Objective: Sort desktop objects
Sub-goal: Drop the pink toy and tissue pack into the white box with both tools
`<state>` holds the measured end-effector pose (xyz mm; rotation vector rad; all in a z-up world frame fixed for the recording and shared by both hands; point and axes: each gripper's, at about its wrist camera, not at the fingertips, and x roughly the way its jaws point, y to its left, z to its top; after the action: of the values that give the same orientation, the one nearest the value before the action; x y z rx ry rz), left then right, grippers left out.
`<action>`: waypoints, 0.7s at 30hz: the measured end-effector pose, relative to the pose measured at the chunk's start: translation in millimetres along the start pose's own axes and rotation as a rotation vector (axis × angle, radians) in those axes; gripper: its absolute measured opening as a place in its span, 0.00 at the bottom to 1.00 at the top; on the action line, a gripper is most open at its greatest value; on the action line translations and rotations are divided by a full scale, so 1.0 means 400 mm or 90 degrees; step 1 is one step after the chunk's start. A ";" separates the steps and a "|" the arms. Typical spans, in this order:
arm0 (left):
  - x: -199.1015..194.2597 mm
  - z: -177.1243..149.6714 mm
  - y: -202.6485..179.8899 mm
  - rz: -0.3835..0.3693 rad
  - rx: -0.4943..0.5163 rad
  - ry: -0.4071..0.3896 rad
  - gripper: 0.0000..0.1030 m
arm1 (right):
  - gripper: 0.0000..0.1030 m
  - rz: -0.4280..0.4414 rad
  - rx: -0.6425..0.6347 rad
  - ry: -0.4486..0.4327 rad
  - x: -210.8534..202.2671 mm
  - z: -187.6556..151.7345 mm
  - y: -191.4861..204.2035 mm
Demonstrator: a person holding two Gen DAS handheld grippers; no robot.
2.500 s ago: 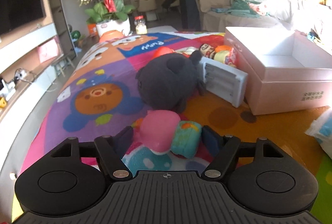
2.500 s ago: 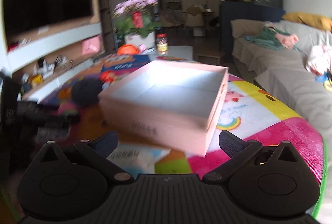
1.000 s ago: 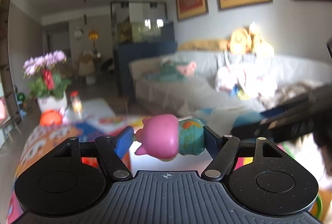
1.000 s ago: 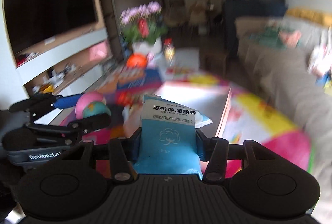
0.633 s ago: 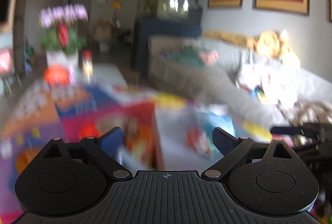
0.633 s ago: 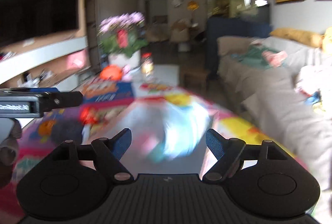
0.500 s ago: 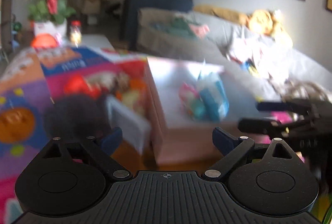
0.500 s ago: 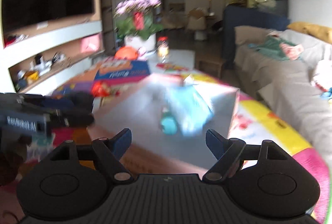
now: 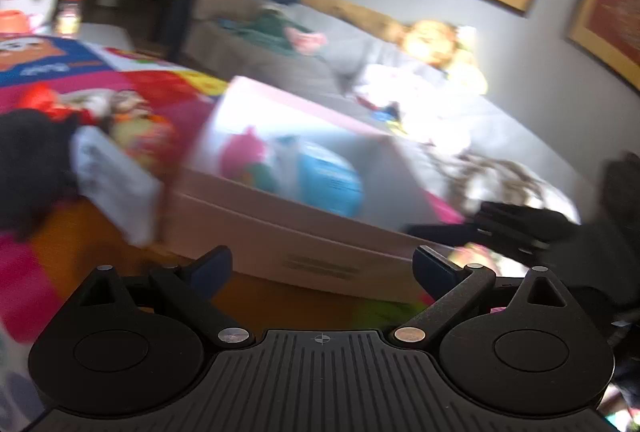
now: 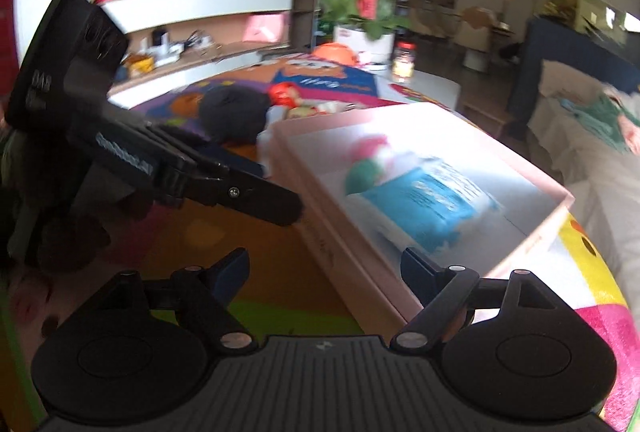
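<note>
1. My left gripper (image 9: 322, 268) is now wide open and holds nothing. One second ago it carried the pink and green toy (image 9: 246, 161); this toy now lies inside the pink box (image 9: 280, 232), near the wall on the side of the black plush.

2. My right gripper (image 10: 324, 268) also has its fingers spread apart and empty. The blue wipes pack (image 10: 424, 199) that it held one second ago now rests in the same box, touching the toy or just beside it; the blur does not let me decide which.

3. Both views are blurred, so I judge that both grippers are drawing back from the box after the release. In the right wrist view the left gripper shows at the left, beside the box wall.

4. For the task, this means two objects are sorted. On the colourful play mat (image 10: 248, 244) several remain outside the box: the black plush (image 10: 234, 115), a white foam piece (image 9: 112, 175) leaning near it, and some small red and orange toys (image 10: 286, 93) behind.

5. I judge the next step is to pick one of these, probably the plush, as it is the nearest to the left gripper.
</note>
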<state>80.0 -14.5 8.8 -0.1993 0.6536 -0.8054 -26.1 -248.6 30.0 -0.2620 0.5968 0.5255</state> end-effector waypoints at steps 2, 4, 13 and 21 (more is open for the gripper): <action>-0.022 -0.010 -0.035 0.020 0.035 -0.021 0.97 | 0.82 -0.006 -0.016 0.008 -0.005 0.001 0.013; -0.045 -0.006 -0.044 0.087 0.052 -0.051 0.97 | 0.82 -0.028 -0.022 0.008 -0.023 0.005 0.014; 0.033 0.036 0.006 0.161 0.113 -0.093 1.00 | 0.88 -0.184 0.332 -0.048 -0.059 0.050 -0.175; 0.004 -0.011 -0.025 0.066 0.095 -0.067 1.00 | 0.97 -0.148 0.364 -0.001 0.094 0.087 -0.243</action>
<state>72.0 -22.1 8.5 -0.0708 0.4992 -0.7357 68.8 -302.0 43.8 0.2100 0.6802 0.1169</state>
